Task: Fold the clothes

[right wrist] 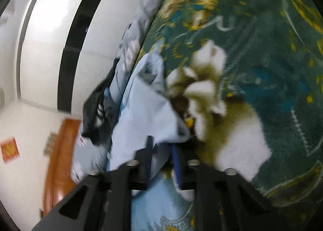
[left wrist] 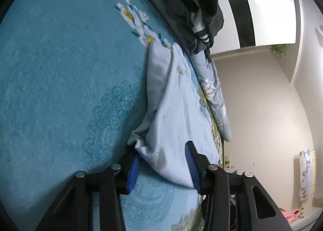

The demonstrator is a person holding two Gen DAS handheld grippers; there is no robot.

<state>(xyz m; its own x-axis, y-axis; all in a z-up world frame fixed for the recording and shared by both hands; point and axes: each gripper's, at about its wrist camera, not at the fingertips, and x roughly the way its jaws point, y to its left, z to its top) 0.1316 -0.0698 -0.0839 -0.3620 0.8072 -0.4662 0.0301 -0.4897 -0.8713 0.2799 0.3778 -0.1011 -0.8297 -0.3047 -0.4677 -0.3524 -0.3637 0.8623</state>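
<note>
Right now the pale blue garment stretches lengthwise straight ahead of the left gripper, whose fingers stand spread with its near hem lying between them, not pinched. The right gripper is nearly closed on another fold of that cloth, though blur leaves the pinch uncertain. To the left gripper's left, the teal blanket offers open room; dark clothes crowd the far end.
</note>
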